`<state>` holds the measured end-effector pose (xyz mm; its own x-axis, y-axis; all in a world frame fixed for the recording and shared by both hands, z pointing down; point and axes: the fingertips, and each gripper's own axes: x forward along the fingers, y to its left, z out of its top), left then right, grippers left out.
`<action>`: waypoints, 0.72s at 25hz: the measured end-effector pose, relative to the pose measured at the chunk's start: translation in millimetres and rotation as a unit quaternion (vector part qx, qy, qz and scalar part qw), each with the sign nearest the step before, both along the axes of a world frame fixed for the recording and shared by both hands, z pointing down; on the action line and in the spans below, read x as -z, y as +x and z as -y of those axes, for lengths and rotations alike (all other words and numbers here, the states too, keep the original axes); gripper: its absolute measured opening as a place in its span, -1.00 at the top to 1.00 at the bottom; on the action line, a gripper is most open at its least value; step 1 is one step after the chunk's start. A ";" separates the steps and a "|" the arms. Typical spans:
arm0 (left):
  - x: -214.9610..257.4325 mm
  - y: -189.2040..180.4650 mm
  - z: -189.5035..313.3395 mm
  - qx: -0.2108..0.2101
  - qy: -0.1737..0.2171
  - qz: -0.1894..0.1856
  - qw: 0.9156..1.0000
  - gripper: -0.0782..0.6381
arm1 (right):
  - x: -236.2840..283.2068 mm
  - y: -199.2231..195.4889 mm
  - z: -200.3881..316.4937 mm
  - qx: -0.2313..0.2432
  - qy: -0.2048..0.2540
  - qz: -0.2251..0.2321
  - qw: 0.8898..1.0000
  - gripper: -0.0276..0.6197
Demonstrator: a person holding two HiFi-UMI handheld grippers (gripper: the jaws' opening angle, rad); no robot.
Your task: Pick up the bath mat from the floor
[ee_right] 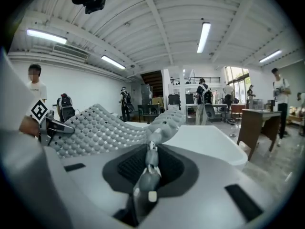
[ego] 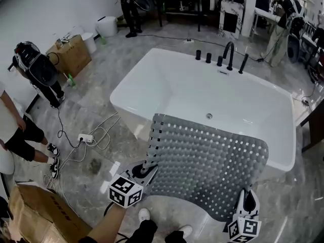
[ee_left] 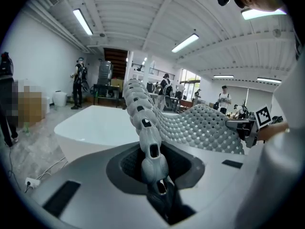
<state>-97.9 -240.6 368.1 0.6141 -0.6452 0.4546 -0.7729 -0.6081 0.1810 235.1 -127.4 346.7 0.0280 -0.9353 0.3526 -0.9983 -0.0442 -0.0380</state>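
A white bathtub (ego: 187,90) stands on grey marble floor (ego: 101,97), with a cardboard box (ego: 71,54) near the white wall (ego: 40,9).

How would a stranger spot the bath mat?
Find the big white bathtub in the middle of the room. Spread over its near edge is the bath mat, pinched at two corners by the left gripper and right gripper. It's the only grey, bumpy sheet full of small holes.

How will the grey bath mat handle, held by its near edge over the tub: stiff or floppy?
Probably floppy: the bath mat bows and ripples between the left tool and right tool. Likely light for its size, being full of holes. The knobbly surface should resist slipping from either grip.
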 end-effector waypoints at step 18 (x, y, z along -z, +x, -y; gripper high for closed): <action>203.3 12.6 -33.3 -0.003 0.034 -0.015 0.999 0.55 | 191.2 -3.4 -30.6 -0.008 0.034 0.008 0.999 0.68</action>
